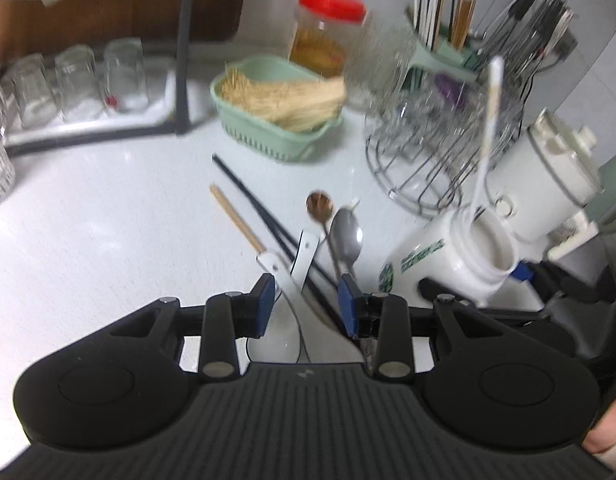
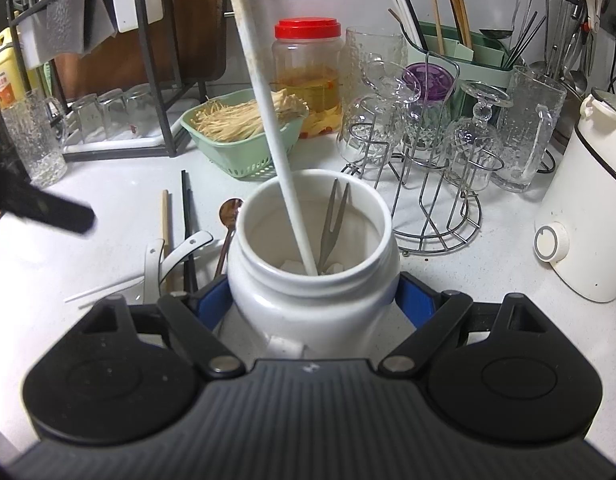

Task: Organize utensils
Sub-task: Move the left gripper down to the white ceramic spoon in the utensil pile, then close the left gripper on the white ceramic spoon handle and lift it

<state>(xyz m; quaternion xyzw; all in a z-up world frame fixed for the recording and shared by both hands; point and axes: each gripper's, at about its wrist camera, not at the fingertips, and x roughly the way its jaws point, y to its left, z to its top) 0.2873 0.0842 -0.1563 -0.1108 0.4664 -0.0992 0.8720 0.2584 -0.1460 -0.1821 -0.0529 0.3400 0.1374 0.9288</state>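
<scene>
My right gripper (image 2: 313, 310) is shut on a white jar (image 2: 308, 276), its blue pads pressed against both sides. Inside the jar stand a long white spoon handle (image 2: 264, 92) and a metal fork (image 2: 333, 216). Left of the jar, loose utensils lie on the counter: white ceramic spoons (image 1: 286, 280), black chopsticks (image 1: 244, 188), a wooden chopstick (image 1: 236, 216), a copper spoon (image 1: 319, 204) and a steel spoon (image 1: 345, 236). My left gripper (image 1: 308, 300) hovers low over this pile, open, with the ceramic spoon handles and chopsticks between its pads. The jar (image 1: 447, 256) sits to its right.
A green basket of pale strands (image 2: 244, 136) and a red-lidded jar (image 2: 308, 76) stand behind the pile. A wire rack of glasses (image 2: 419, 184) and a white appliance (image 2: 587, 200) are on the right. A green utensil caddy (image 2: 459, 56) is at the back, and upturned glasses (image 2: 108, 116) at back left.
</scene>
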